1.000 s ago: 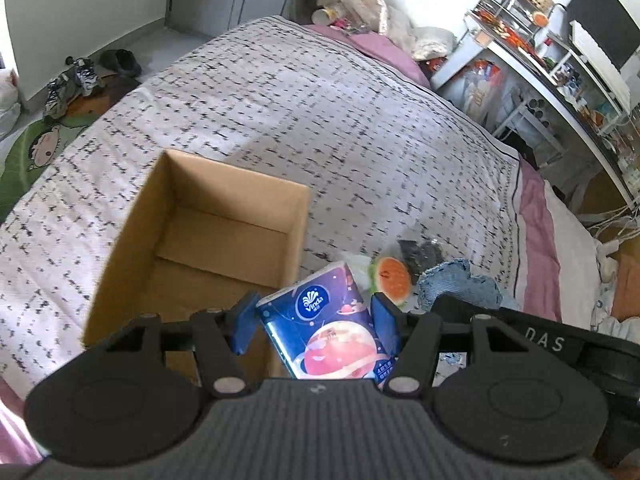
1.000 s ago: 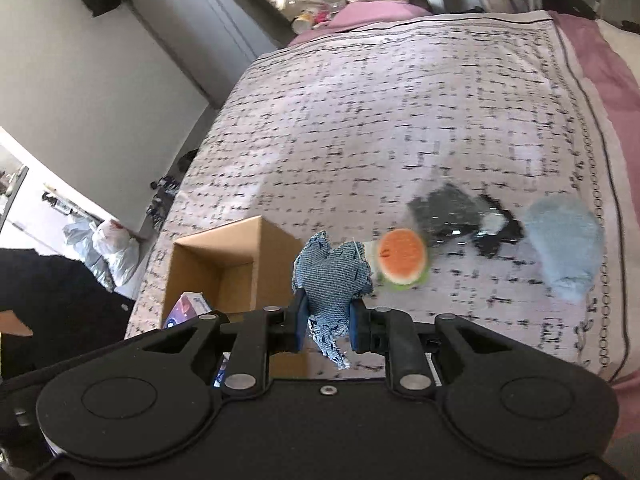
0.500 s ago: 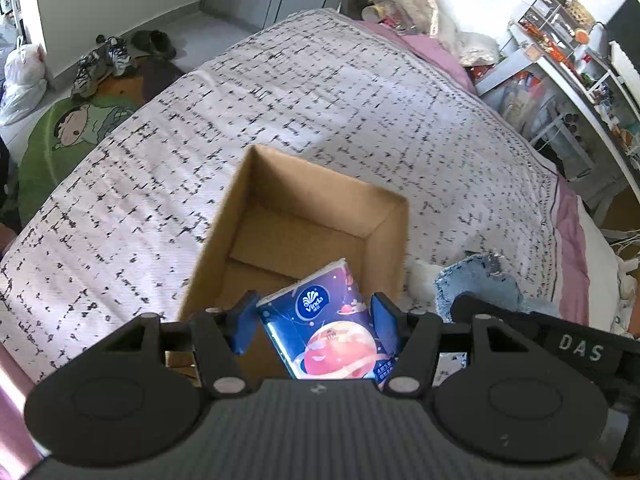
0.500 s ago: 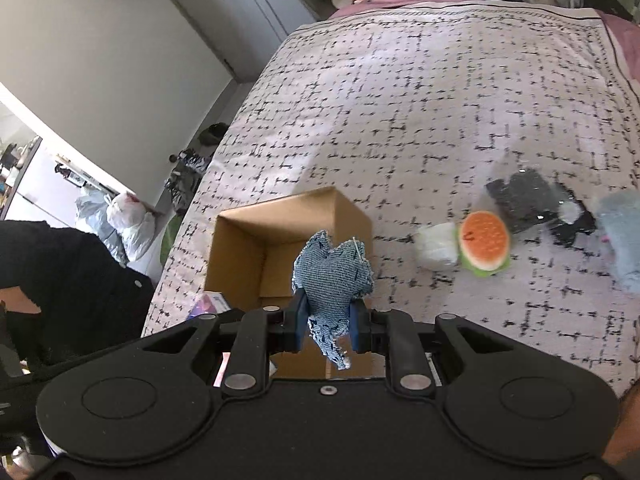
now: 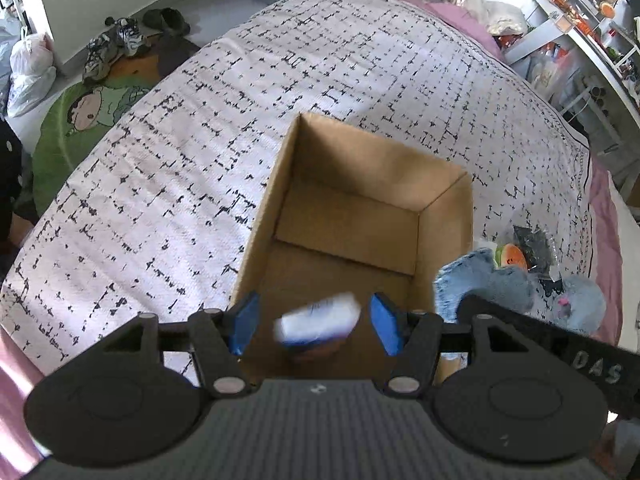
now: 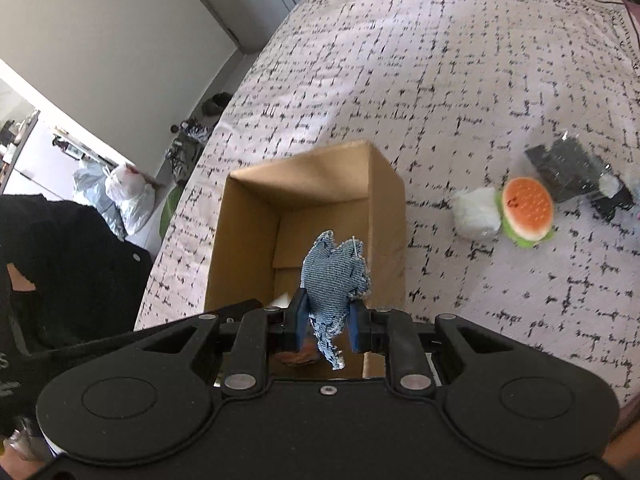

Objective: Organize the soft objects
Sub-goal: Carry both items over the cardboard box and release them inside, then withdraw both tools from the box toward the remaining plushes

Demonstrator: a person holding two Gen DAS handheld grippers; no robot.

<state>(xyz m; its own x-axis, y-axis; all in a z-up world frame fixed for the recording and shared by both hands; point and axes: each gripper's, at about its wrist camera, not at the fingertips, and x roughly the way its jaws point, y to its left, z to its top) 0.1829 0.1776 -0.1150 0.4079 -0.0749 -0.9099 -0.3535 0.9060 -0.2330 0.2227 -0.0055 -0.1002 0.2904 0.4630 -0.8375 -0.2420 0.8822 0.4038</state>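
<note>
An open cardboard box point(image 5: 444, 224) point(image 6: 380, 184) stands on the patterned bed. My left gripper point(image 5: 314, 324) is open above the box's near end. The blue tissue pack point(image 5: 318, 320) is blurred between its fingers, apart from both pads, dropping into the box. My right gripper point(image 6: 328, 320) is shut on a blue denim cloth point(image 6: 334, 276) and holds it above the box. That cloth also shows in the left wrist view point(image 5: 464, 276) at the box's right wall.
On the bed right of the box lie a burger plush point(image 6: 526, 206), a white soft lump point(image 6: 476, 212), a black packet point(image 6: 568, 168) and a light blue plush point(image 5: 580, 300). Shoes and bags sit on the floor at left; shelves stand at far right.
Both grippers moved over the box. My left gripper opened and let go of the tissue pack, which now falls into the box. The right gripper still holds the denim cloth.
</note>
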